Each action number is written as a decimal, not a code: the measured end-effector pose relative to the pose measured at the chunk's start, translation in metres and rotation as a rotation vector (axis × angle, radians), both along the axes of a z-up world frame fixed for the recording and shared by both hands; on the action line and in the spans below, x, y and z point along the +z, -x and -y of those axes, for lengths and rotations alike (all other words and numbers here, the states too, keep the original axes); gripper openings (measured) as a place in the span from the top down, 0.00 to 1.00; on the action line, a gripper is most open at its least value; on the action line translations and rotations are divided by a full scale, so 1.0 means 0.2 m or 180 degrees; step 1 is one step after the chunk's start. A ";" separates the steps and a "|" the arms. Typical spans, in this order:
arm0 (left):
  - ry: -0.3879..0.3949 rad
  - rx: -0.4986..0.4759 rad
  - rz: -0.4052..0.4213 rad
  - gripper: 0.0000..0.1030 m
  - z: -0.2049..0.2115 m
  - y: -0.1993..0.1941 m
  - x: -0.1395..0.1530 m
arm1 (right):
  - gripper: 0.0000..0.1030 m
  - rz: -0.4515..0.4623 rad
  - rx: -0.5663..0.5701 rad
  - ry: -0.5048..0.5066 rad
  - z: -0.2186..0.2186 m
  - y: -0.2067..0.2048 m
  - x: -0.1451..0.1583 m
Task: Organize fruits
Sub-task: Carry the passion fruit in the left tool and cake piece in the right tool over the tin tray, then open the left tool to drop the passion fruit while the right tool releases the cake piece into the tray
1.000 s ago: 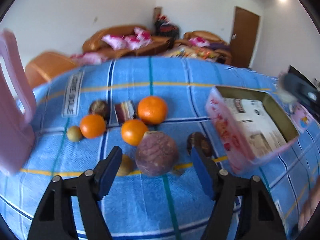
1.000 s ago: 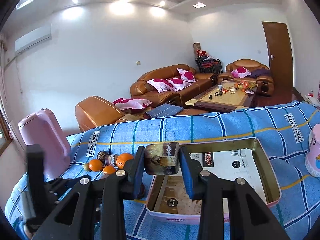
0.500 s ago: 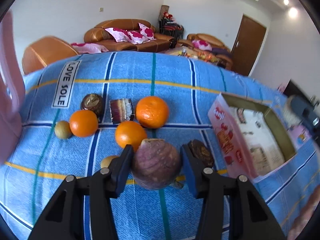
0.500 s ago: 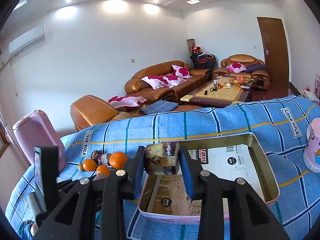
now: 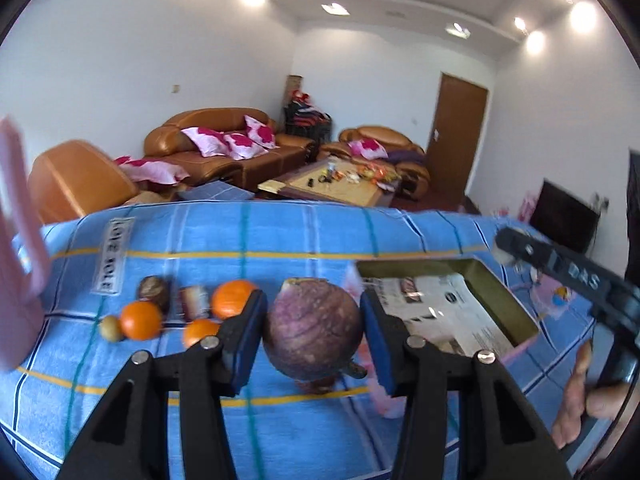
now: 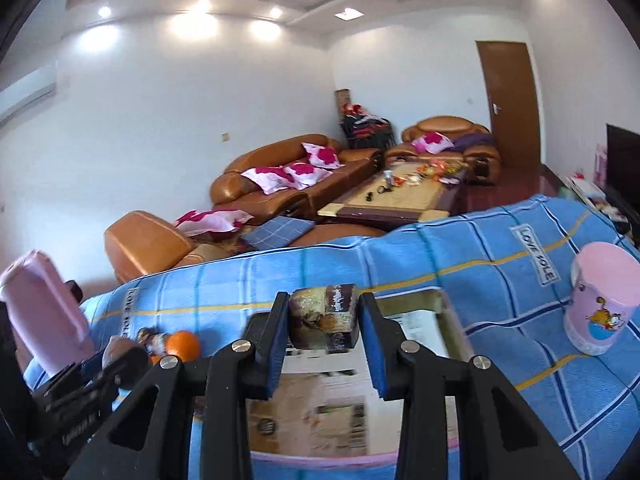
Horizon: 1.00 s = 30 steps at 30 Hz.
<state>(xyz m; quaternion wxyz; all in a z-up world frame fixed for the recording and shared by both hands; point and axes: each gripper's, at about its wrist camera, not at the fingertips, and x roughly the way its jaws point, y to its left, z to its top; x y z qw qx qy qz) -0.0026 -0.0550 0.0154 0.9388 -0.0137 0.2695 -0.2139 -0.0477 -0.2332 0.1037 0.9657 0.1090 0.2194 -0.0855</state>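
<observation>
My left gripper (image 5: 313,334) is shut on a big round purple fruit (image 5: 314,328) and holds it above the blue cloth. Left of it lie oranges (image 5: 141,320), a small yellow-green fruit (image 5: 111,328), a brown round fruit (image 5: 153,290) and a striped brown piece (image 5: 195,301). The pink-sided box (image 5: 496,292) lies open to the right. My right gripper (image 6: 323,322) is shut on a brown blocky piece (image 6: 323,318) above that box (image 6: 448,312). The other gripper shows in each view, at the right edge (image 5: 568,276) and lower left (image 6: 80,396).
A pink jug stands at the left (image 5: 16,240), also in the right wrist view (image 6: 44,312). A pink cup with a cartoon (image 6: 600,296) stands at the table's right. Sofas and a coffee table lie beyond the far edge.
My left gripper closed on the purple fruit and lifted it off the cloth. My right gripper, still holding the brown piece, has moved closer over the box.
</observation>
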 end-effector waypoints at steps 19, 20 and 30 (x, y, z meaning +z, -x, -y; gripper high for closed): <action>-0.0307 -0.0208 -0.0400 0.52 0.48 -0.03 -0.13 | 0.64 -0.0767 -0.0074 -0.0322 0.12 -0.15 -0.21; -0.0317 -0.0213 -0.0409 0.52 0.47 -0.03 -0.13 | 0.64 -0.0787 -0.0083 -0.0299 0.11 -0.15 -0.21; -0.0478 -0.0223 -0.0330 0.52 0.50 0.01 -0.13 | 0.64 -0.0973 -0.0092 -0.0439 0.13 -0.19 -0.29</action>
